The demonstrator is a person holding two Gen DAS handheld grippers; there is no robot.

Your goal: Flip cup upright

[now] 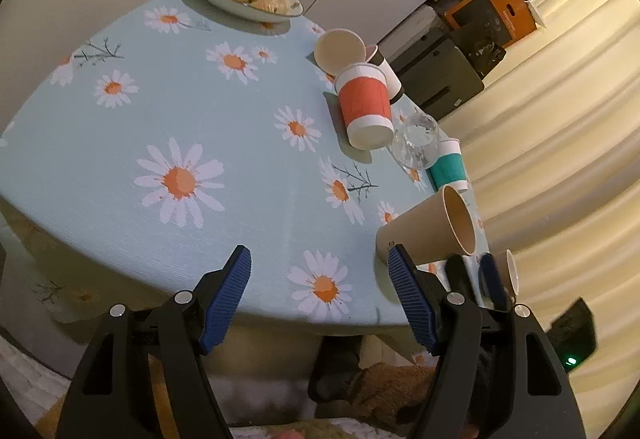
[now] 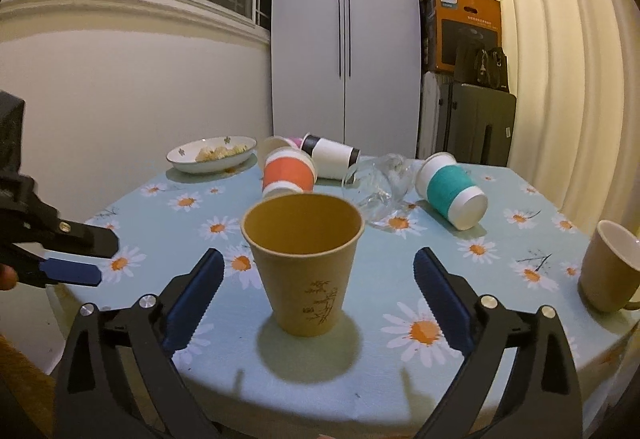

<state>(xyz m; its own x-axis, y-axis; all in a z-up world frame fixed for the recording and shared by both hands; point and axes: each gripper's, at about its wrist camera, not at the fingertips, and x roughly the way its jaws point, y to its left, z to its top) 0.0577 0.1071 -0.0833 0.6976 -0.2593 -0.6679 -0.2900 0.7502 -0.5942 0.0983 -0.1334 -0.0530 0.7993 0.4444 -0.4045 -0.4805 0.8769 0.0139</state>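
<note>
A tan paper cup (image 2: 304, 259) with a brown bamboo print stands upright on the daisy tablecloth (image 2: 400, 379), between the fingers of my right gripper (image 2: 318, 267), which is open and not touching it. The cup also shows in the left wrist view (image 1: 430, 231), beside the right finger of my left gripper (image 1: 320, 263). The left gripper is open and empty above the table's near edge. It shows in the right wrist view (image 2: 76, 259) at the left edge of the table.
Several cups lie on their sides at the back: a red-banded one (image 2: 288, 173), a white and black one (image 2: 332, 155), a teal-banded one (image 2: 452, 191) and a clear glass (image 2: 376, 187). A bowl of food (image 2: 212, 155) stands back left. A tan mug (image 2: 610, 267) stands at the right edge.
</note>
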